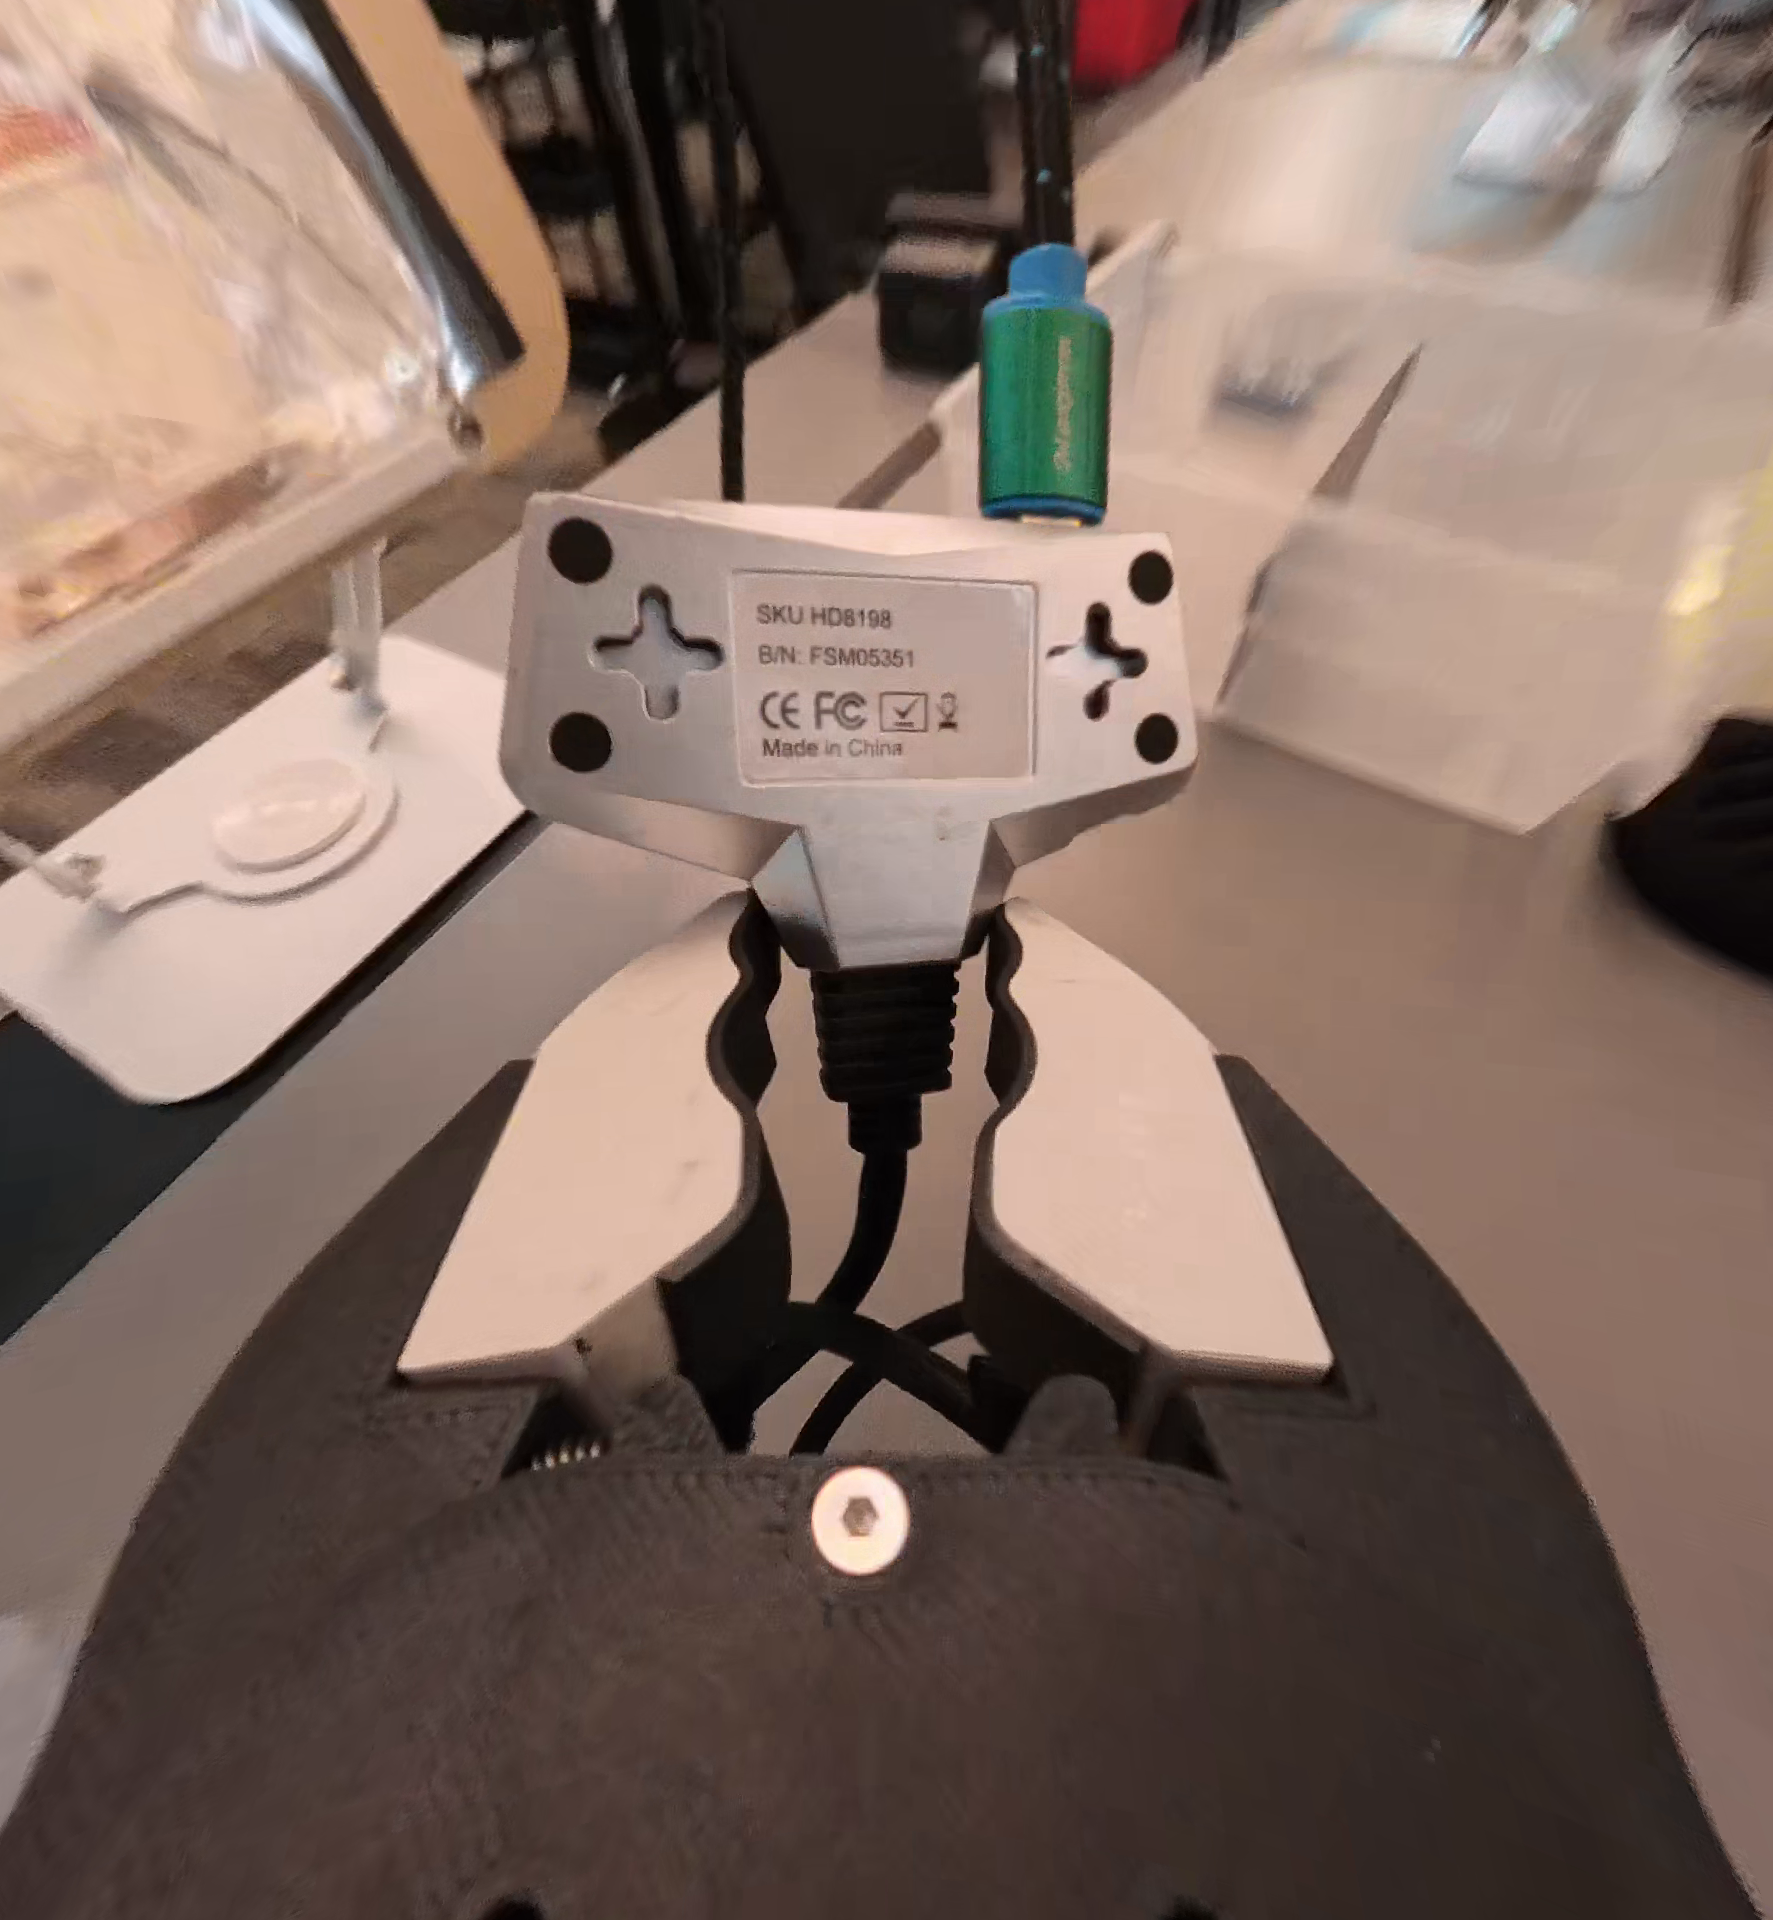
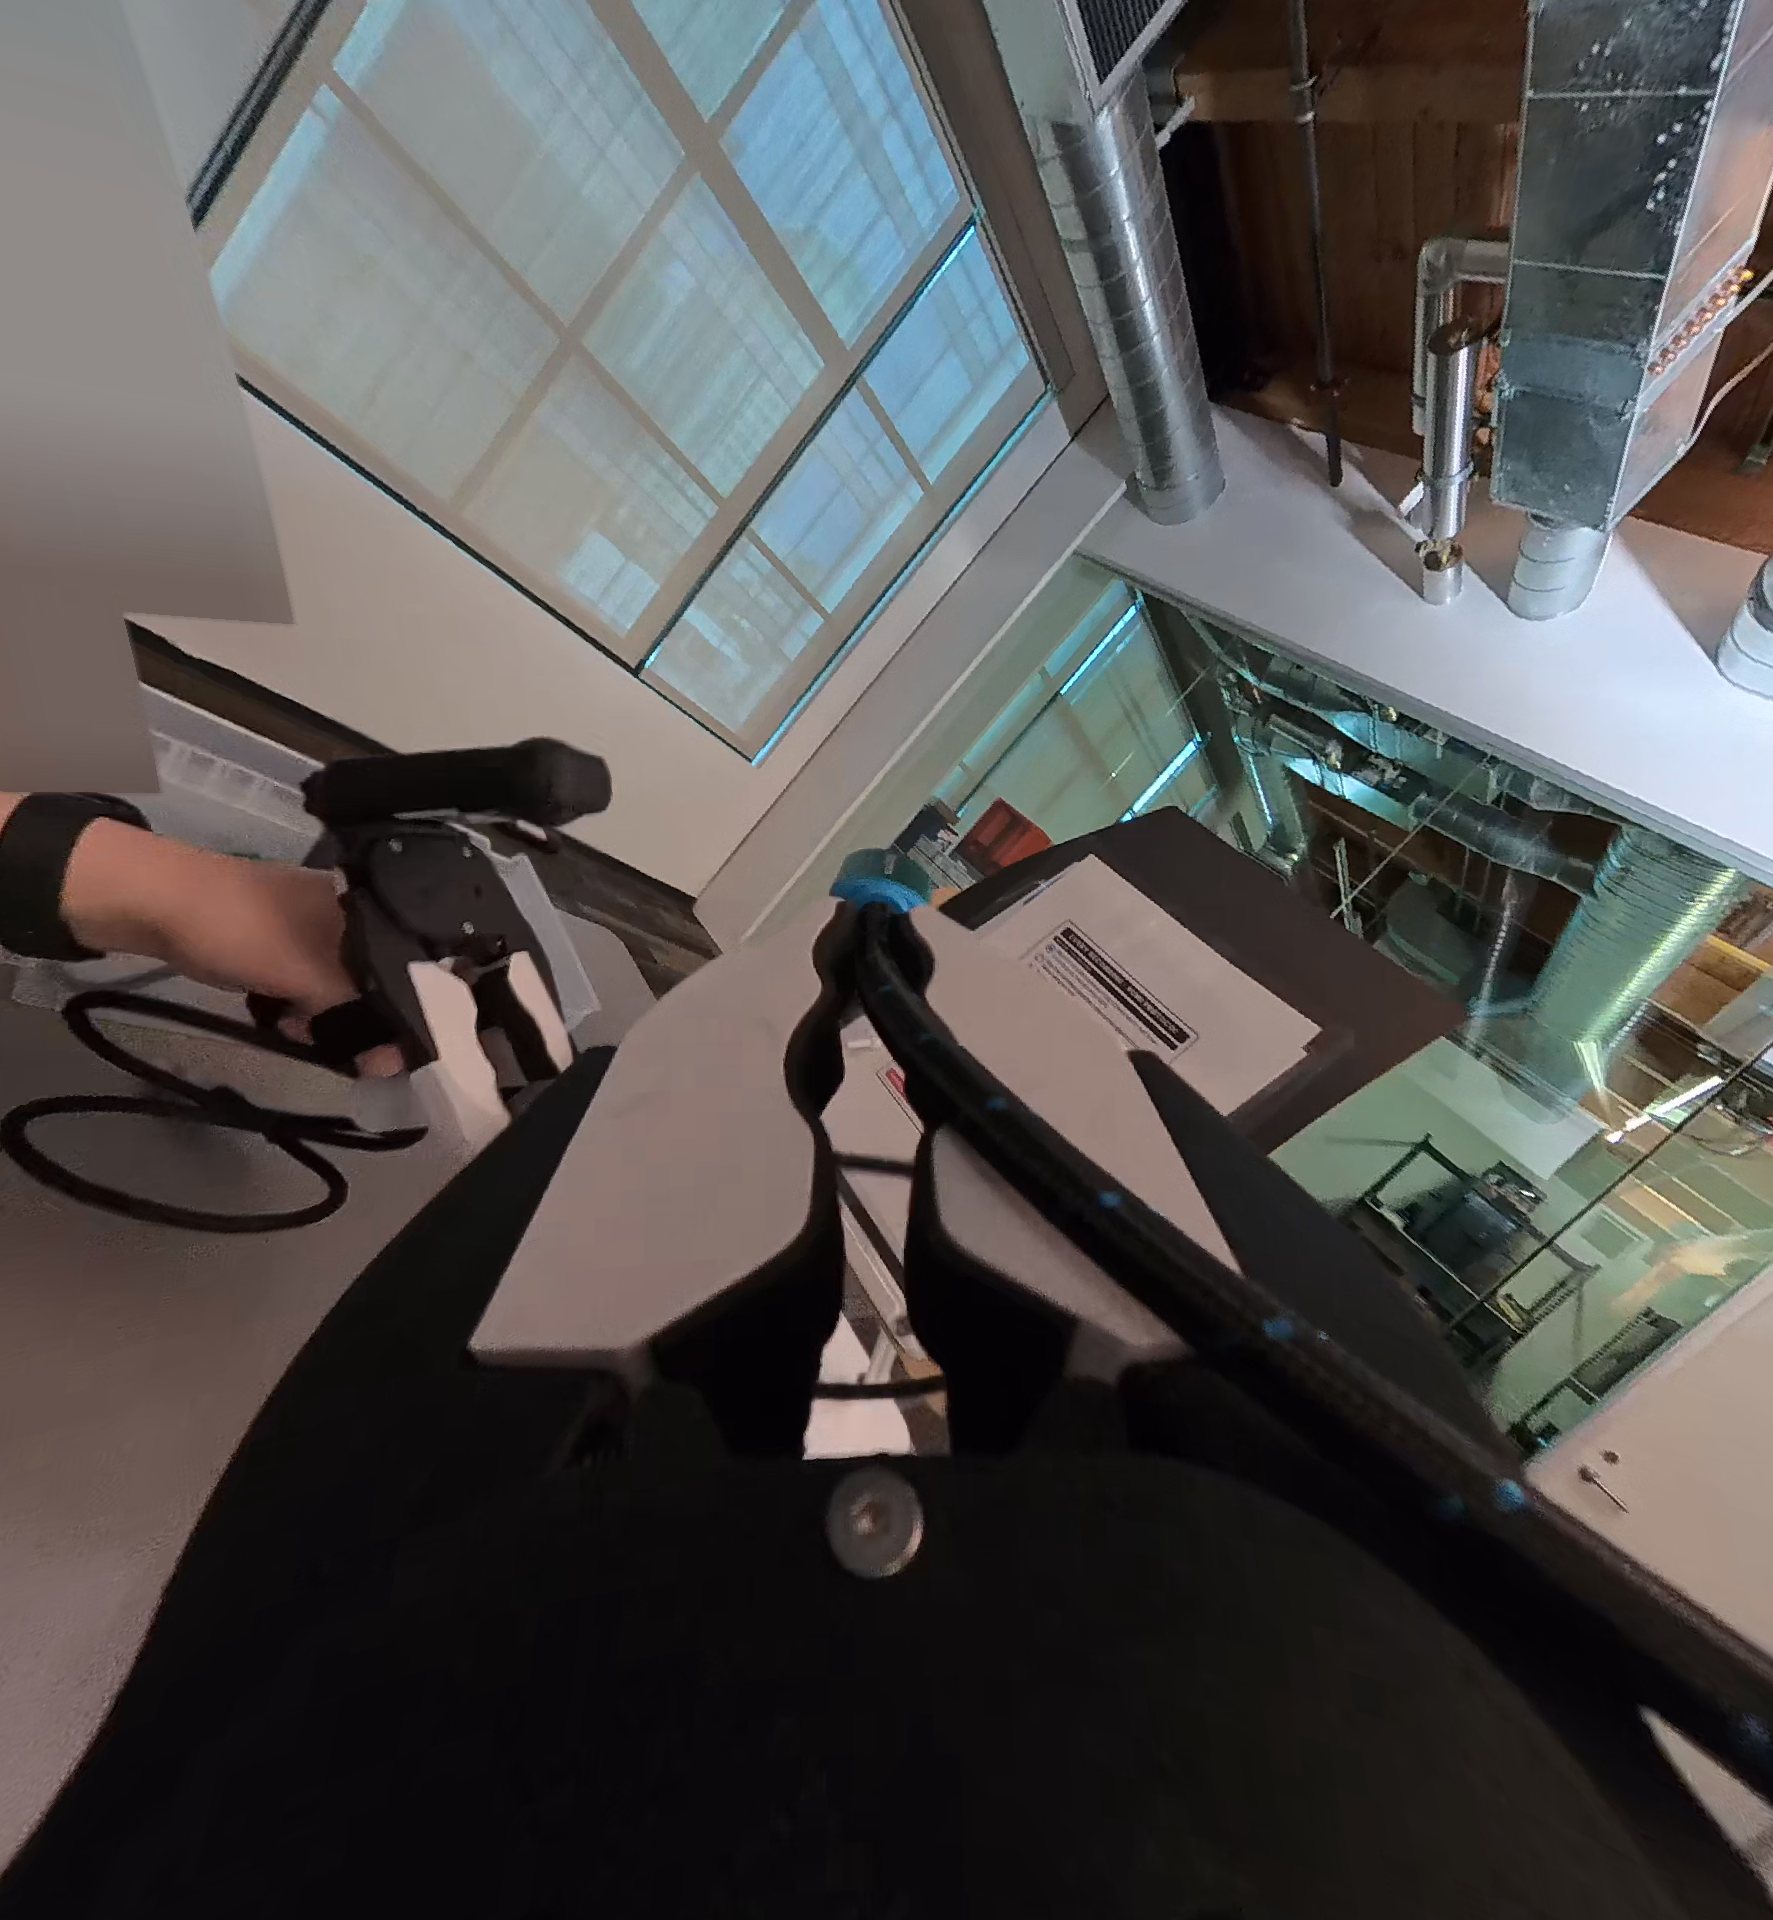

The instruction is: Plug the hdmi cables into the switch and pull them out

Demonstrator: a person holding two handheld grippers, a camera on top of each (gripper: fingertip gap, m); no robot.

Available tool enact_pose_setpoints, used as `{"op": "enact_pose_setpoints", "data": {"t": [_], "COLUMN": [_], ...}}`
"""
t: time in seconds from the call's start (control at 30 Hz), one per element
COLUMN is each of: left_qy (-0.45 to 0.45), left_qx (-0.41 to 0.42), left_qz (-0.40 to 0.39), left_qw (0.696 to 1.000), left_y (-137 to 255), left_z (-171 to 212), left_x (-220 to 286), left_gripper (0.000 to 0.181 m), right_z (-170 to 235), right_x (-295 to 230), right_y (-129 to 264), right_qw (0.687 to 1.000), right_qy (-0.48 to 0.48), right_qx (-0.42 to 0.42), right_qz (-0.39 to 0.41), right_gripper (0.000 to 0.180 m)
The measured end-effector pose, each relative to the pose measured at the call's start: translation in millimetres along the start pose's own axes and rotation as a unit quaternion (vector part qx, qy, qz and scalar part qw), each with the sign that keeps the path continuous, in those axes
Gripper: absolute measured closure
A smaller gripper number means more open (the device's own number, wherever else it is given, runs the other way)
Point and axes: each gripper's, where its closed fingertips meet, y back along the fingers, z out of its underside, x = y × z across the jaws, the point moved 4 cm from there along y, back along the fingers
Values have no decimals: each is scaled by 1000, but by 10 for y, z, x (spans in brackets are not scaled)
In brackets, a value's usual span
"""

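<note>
My left gripper [image 1: 877,925] is shut on the narrow neck of the silver HDMI switch [image 1: 851,665] and holds it above the grey table, labelled underside towards the camera. A green HDMI plug [image 1: 1046,416] with a blue collar sits in the switch's far right port. A thin black cable [image 1: 731,416] rises behind its left side. The switch's own black lead [image 1: 877,1174] runs back between my fingers. My right gripper [image 2: 866,935] is shut on a black braided HDMI cable [image 2: 1058,1143] just behind its blue collar [image 2: 871,891]; the plug is hidden. This view points up at the ceiling.
A white monitor stand base [image 1: 238,862] and a clear plastic bag [image 1: 165,312] lie left; white boxes [image 1: 1484,623] and a dark object [image 1: 1744,883] lie right. In the right wrist view a hand [image 2: 238,925] holds the other gripper, with coiled black cable [image 2: 175,1153] and a dark labelled box [image 2: 1173,987].
</note>
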Motion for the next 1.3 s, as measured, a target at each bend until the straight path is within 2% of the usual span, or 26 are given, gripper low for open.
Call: {"op": "enact_pose_setpoints", "data": {"t": [0.2, 0.43, 0.67, 0.9, 1.13, 1.3], "left_qy": [40, -38, -95, -136, -129, -132], "left_qx": [104, 153, 194, 165, 175, 190], "left_qz": [101, 202, 234, 256, 277, 310], "left_qw": [989, 967, 948, 943, 936, 922], "left_y": [399, 790, 974, 941, 985, 1080], "left_z": [-336, -479, -566, -485, -487, -502], "left_x": [92, 339, 526, 661, 675, 740], "left_gripper": [143, 143, 143, 143, 143, 143], "right_z": [-45, -74, -74, -165, -291, -492], "right_x": [-46, -214, -329, -523, -704, -636], "right_y": [1, -90, -122, -197, 27, 334], "right_qw": [999, 993, 987, 985, 958, 942], "right_qy": [-23, -59, -71, -36, -17, -25], "right_qx": [26, 39, 44, 22, 41, 83], "right_qz": [-28, -91, -140, -165, -282, -326], "right_gripper": [173, 173, 173, 173, 173, 173]}}
